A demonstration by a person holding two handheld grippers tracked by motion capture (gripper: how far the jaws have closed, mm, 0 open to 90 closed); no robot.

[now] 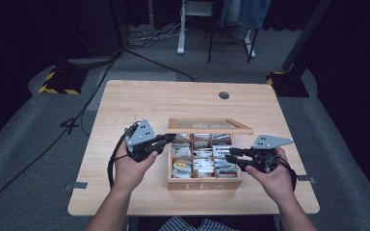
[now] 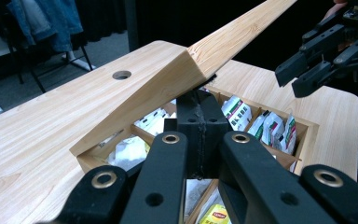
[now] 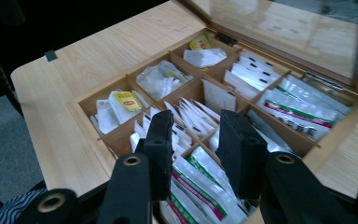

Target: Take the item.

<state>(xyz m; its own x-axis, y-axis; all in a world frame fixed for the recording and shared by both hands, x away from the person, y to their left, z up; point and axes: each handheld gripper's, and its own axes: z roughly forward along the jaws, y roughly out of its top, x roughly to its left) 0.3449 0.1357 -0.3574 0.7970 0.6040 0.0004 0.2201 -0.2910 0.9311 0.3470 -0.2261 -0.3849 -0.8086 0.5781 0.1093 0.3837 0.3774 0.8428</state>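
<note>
We hold the tea box open and go for a bag.
Left gripper (image 1: 169, 140) jaws look clenched on the lid (image 1: 209, 126); right gripper (image 1: 232, 155) jaws stand released over the tea bags (image 3: 198, 175), so next we dip in and pinch one.

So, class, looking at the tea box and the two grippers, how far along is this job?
Done: the tea box is open, its lid raised. In hand: the left gripper, jaws shut, sits against the lid's corner, seemingly propping it up, while the right gripper hovers with jaws apart over the sachets, gripping nothing. Left: probably picking a sachet out, then closing the lid.
</note>
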